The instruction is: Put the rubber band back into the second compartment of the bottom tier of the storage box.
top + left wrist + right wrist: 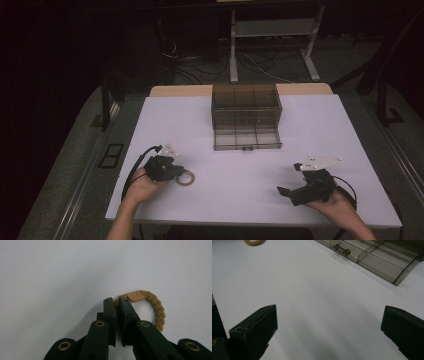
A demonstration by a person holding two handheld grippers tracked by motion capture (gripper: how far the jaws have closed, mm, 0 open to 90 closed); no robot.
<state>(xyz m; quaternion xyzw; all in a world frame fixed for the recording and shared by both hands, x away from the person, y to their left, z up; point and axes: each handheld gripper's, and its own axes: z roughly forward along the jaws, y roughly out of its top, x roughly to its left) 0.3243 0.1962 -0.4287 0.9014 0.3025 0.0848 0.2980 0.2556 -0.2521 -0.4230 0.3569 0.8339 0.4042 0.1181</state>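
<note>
We count one braided tan ring (185,178) in front of and to the left of the drawer box (245,106), one smoky drawer box with one drawer (246,138) pulled open, two grippers, and one white table (240,200).

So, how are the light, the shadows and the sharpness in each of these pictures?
High view: the table is bright, the room behind it almost black. Left gripper view: the braided ring is sharp, with a soft shadow beside the left gripper closed on it. Right gripper view: the right gripper looks blurred, and the drawer shows faint glare.
</note>
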